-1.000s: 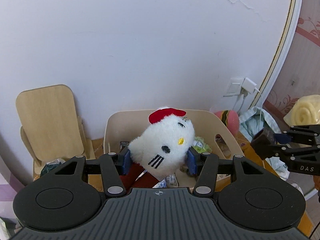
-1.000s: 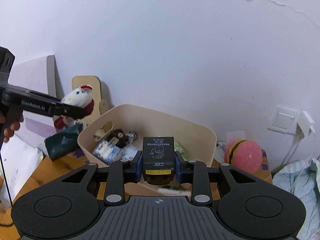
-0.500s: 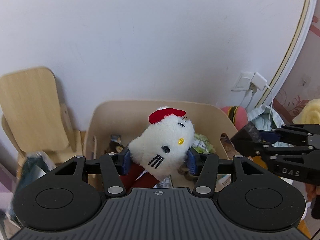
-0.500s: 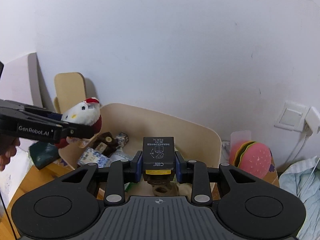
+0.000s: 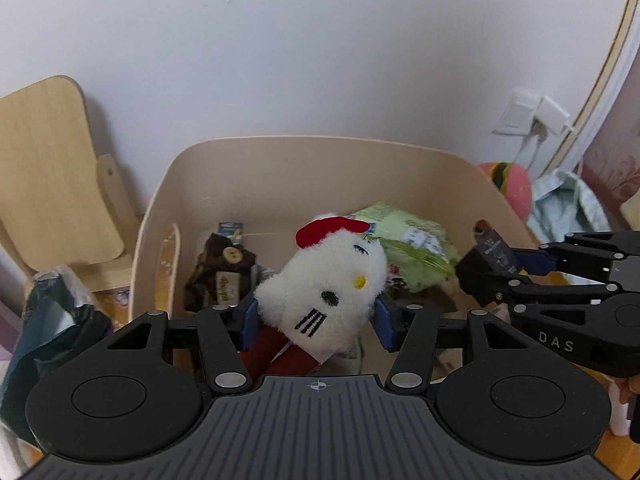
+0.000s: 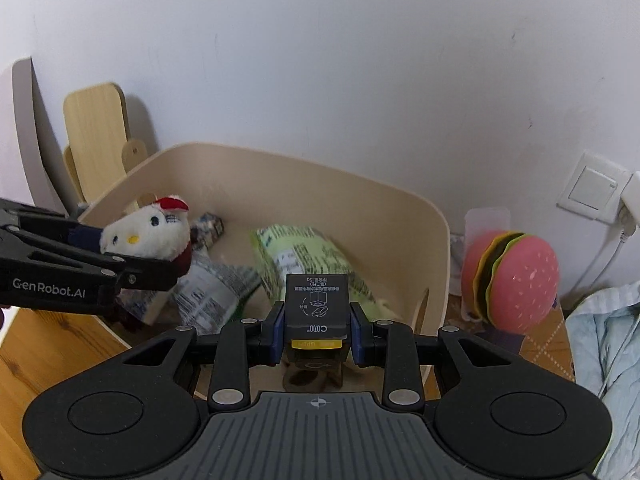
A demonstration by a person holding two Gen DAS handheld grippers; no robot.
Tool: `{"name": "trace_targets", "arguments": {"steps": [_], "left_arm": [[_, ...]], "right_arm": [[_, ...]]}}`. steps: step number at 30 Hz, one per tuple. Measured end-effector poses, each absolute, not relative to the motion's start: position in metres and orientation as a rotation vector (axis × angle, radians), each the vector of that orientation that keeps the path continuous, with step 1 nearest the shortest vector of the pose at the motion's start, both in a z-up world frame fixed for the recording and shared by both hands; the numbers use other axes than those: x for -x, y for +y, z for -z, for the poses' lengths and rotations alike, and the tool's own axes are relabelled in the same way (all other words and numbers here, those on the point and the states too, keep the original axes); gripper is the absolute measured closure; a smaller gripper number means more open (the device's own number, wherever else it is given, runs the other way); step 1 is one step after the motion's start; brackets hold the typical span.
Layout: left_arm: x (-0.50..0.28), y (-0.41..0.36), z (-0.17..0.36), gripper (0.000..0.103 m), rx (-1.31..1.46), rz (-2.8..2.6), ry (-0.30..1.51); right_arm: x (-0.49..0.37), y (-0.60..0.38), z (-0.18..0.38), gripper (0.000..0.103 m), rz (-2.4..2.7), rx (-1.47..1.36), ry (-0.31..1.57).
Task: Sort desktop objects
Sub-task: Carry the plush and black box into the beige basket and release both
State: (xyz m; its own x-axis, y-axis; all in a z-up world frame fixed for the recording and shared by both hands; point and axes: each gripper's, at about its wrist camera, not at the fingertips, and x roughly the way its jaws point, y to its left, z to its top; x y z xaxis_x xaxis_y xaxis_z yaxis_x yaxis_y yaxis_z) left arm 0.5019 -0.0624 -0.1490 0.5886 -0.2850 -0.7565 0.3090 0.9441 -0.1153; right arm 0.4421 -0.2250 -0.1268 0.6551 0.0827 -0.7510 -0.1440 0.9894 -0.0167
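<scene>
Pinching the plush cat (image 5: pixel 324 292) by its soft head, the left tongs (image 5: pixel 316 320) hold it over the beige bin (image 5: pixel 280 172); light, squashy, unlikely to slip. Right tongs (image 6: pixel 316 332) clamp a stiff black box (image 6: pixel 316 300) above the same bin.

Both wrist cams sit close above the beige plastic bin (image 5: pixel 280 168) (image 6: pixel 304 184), facing the wall. Left one looks from the left, right one from the right, each catching the other's gripper.
</scene>
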Motion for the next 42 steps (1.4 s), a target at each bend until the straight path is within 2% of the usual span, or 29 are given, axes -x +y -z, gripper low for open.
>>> {"name": "trace_targets", "arguments": {"steps": [2, 3, 4, 6, 7, 13, 21, 26, 42], "left_arm": [[-0.502, -0.063, 0.148, 0.042, -0.045, 0.343, 0.875], [-0.502, -0.063, 0.146, 0.036, -0.056, 0.349, 0.873], [-0.500, -0.064, 0.144, 0.030, -0.070, 0.350, 0.864], [-0.496, -0.066, 0.139, 0.026, -0.104, 0.347, 0.832], [-0.494, -0.067, 0.137, 0.024, -0.117, 0.350, 0.819], [-0.479, -0.066, 0.129, 0.024, -0.156, 0.362, 0.806], [-0.441, -0.063, 0.113, 0.024, -0.207, 0.363, 0.725], [-0.412, -0.059, 0.114, 0.024, -0.223, 0.368, 0.710], [-0.365, -0.054, 0.185, 0.024, -0.119, 0.352, 0.955]], "right_arm": [[-0.444, -0.223, 0.130, 0.074, -0.136, 0.095, 0.856], [-0.444, -0.222, 0.131, 0.072, -0.142, 0.101, 0.862], [-0.444, -0.222, 0.132, 0.063, -0.142, 0.108, 0.864], [-0.439, -0.222, 0.130, 0.056, -0.149, 0.122, 0.849], [-0.436, -0.223, 0.127, 0.049, -0.151, 0.128, 0.838], [-0.416, -0.222, 0.110, 0.034, -0.167, 0.141, 0.760], [-0.373, -0.231, 0.088, 0.029, -0.137, 0.070, 0.697], [-0.341, -0.232, 0.093, 0.028, -0.121, 0.000, 0.717], [-0.273, -0.193, 0.172, 0.026, -0.150, -0.045, 0.976]]}}
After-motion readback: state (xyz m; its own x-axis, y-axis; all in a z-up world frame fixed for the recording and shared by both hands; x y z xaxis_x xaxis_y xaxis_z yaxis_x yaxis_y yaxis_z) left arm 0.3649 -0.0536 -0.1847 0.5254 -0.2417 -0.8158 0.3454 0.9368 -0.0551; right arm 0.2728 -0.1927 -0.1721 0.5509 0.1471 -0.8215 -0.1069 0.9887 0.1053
